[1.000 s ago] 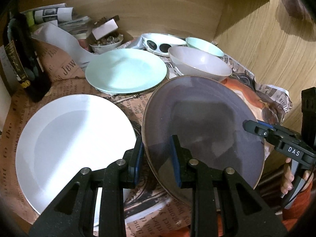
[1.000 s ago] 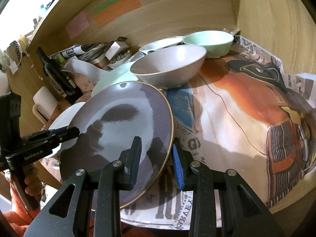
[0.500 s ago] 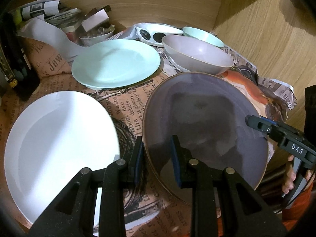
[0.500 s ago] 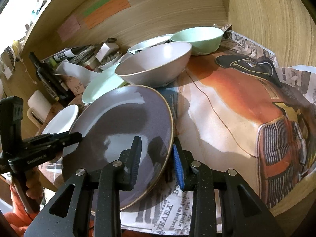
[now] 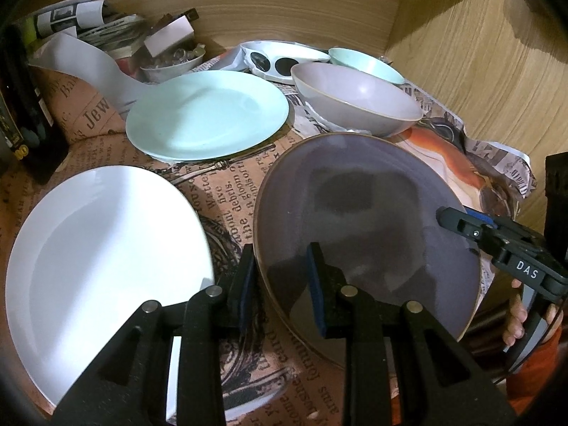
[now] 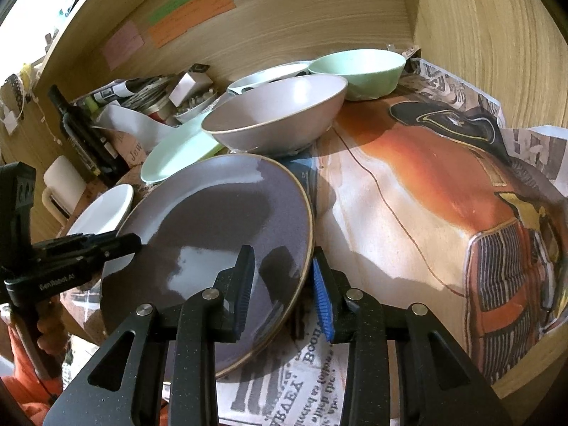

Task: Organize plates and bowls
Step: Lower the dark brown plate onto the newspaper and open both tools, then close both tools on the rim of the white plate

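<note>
A dark purple plate (image 5: 355, 213) with a thin gold rim is held from both sides just above the newspaper-covered shelf. My left gripper (image 5: 280, 252) is shut on its left rim, one finger over the plate and one outside it. Across the plate, my right gripper (image 6: 283, 250) has the right rim between its blue pads and its jaws are opening. A white plate (image 5: 106, 248) lies to the left and a mint plate (image 5: 209, 113) behind it. Beyond the purple plate stand a pinkish-grey bowl (image 5: 355, 99) and a mint bowl (image 5: 365, 62).
A white dish with black spots (image 5: 280, 58) sits at the back. Rolled papers, a small bowl of bits (image 5: 170, 65) and a dark bottle (image 6: 81, 131) crowd the back left. Wooden walls (image 6: 479, 53) close the back and right. Newspaper with an orange picture (image 6: 426, 177) covers the right side.
Both views have shifted only slightly, with the purple plate still between the two grippers. The right gripper's fingers stand a touch wider apart than before.
</note>
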Demonstrator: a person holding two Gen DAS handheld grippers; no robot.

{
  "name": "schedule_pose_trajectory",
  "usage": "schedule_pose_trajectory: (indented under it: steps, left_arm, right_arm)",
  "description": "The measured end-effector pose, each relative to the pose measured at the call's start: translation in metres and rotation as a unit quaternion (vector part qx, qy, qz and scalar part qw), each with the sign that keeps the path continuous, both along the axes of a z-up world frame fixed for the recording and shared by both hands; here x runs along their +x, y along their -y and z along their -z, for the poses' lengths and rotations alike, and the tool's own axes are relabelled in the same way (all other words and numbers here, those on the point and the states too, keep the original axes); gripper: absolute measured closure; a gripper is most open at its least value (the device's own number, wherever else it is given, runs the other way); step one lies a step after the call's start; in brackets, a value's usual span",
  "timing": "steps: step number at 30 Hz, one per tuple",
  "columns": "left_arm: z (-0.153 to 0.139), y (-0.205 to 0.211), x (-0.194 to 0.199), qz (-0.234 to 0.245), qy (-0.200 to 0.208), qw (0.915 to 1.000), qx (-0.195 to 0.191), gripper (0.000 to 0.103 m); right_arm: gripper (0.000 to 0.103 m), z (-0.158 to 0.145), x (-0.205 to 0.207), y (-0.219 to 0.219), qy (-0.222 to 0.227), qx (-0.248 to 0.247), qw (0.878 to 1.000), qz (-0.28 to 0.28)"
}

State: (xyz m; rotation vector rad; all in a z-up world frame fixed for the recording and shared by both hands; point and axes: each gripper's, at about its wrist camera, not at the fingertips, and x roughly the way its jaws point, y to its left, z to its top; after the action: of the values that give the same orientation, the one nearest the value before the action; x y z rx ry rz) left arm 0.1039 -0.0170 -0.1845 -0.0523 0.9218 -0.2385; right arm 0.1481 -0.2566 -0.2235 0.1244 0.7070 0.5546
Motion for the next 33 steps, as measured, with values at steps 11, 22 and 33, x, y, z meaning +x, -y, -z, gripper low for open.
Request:
schedule_pose_trajectory:
  steps: [11, 22, 33]
  left_arm:
    - [-0.026, -0.007, -0.016, -0.015, 0.061, 0.998, 0.013, 0.054]
    - [-0.069, -0.035, -0.041, -0.044, 0.13, 0.9905, 0.01, 0.038]
    - [-0.075, -0.087, -0.059, -0.089, 0.149, 0.9844, 0.028, 0.025]
  right_arm:
    - [0.056, -0.03, -0.016, 0.007, 0.059, 0.003, 0.998, 0.029]
    - [0.042, -0.058, -0.032, -0.022, 0.107, 0.023, 0.994, 0.001]
    - [0.04, -0.061, -0.034, -0.074, 0.109, 0.017, 0.993, -0.046]
